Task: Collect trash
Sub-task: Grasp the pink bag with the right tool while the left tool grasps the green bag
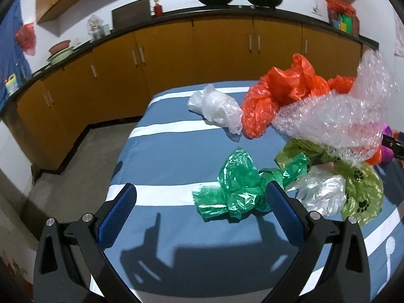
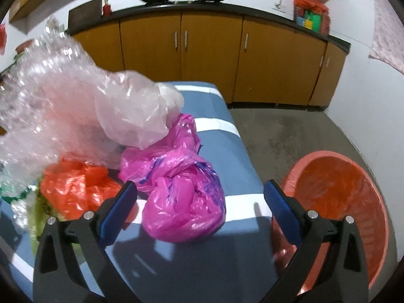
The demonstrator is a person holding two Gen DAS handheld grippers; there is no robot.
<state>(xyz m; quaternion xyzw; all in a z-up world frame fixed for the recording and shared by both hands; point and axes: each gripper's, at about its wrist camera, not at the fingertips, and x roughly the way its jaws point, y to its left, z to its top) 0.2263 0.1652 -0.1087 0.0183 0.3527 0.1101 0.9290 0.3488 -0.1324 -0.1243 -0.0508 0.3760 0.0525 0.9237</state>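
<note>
1. Right now both pairs of jaws stand wide and hold nothing; the left gripper (image 1: pixel 202 209) hangs over the striped desk (image 1: pixel 164 156), the right gripper (image 2: pixel 200 199) over its right edge.
2. We find the trash spread on the desk: a green bag (image 1: pixel 234 189) just ahead of the left gripper at lower centre, a white bag (image 1: pixel 217 108) and an orange bag (image 1: pixel 275 96) further up, and bubble wrap (image 1: pixel 335 116) at the right.
3. In the right view, the pink bag (image 2: pixel 184 194) lies between the right fingers, at centre.
4. We judge the pink bag the next pick: we should lower the jaws around its bulk, close on a thick fold rather than a loose flap, and lift clear.
5. We would then swing right to the bin (image 2: pixel 335 197) at lower right, on the floor beside the desk, and release well inside its rim.
</note>
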